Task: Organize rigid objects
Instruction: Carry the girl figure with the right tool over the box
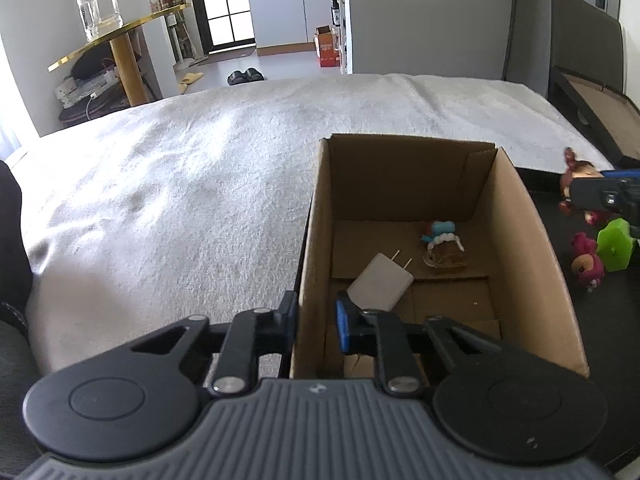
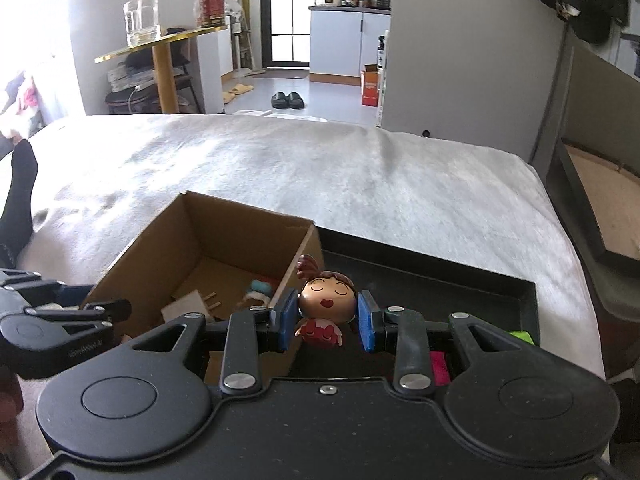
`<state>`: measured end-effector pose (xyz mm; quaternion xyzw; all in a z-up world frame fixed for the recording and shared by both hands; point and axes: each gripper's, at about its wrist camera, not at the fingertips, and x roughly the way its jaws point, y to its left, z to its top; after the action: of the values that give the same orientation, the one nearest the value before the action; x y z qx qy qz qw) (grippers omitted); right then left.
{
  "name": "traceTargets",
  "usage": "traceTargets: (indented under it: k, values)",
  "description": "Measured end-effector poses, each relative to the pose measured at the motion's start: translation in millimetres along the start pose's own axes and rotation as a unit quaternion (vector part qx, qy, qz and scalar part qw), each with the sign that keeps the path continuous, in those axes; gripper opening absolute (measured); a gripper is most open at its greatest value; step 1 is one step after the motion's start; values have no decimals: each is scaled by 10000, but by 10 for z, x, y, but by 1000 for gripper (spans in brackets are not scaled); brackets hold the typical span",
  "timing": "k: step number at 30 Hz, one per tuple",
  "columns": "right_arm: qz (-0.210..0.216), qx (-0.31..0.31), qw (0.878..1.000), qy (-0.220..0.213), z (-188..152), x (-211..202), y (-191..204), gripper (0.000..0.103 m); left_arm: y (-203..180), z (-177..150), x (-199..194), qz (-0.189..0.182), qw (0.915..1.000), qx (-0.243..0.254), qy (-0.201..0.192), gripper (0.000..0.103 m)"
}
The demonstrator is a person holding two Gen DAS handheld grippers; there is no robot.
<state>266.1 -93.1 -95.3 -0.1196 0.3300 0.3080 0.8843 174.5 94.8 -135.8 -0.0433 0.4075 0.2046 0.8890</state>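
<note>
A white textured bed cover [image 1: 180,184] spreads wide and bare to the left of the open brown cardboard box [image 1: 516,240]. The left tool [image 1: 316,320] straddles the box's left wall, its fingers parted with the cardboard between them; whether they pinch it I cannot tell. Inside the box lie a white two-pin plug adapter [image 1: 380,282] and, beyond it, a small clear-and-blue trinket [image 1: 442,246]. Right of the box sits a black tray [image 2: 460,276] holding a pink bear figurine [image 1: 586,264] and a green plastic piece [image 1: 616,250]. The right tool [image 2: 327,316] clamps a round-headed, brown-haired doll figurine [image 2: 327,300] with closed eyes and a red dress, raised just beside the box's right wall. No writing is legible.
</note>
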Motion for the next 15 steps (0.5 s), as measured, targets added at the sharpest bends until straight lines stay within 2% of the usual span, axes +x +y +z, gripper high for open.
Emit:
traceTargets:
  k: [5, 15]
  values:
    - [48, -196, 9998, -32, 74, 38, 166, 31, 45, -15, 8, -11, 10000, -36, -63, 9]
    - [54, -679, 9976, 136, 184, 247, 504, 31, 145, -18, 0, -278, 9992, -259, -102, 8]
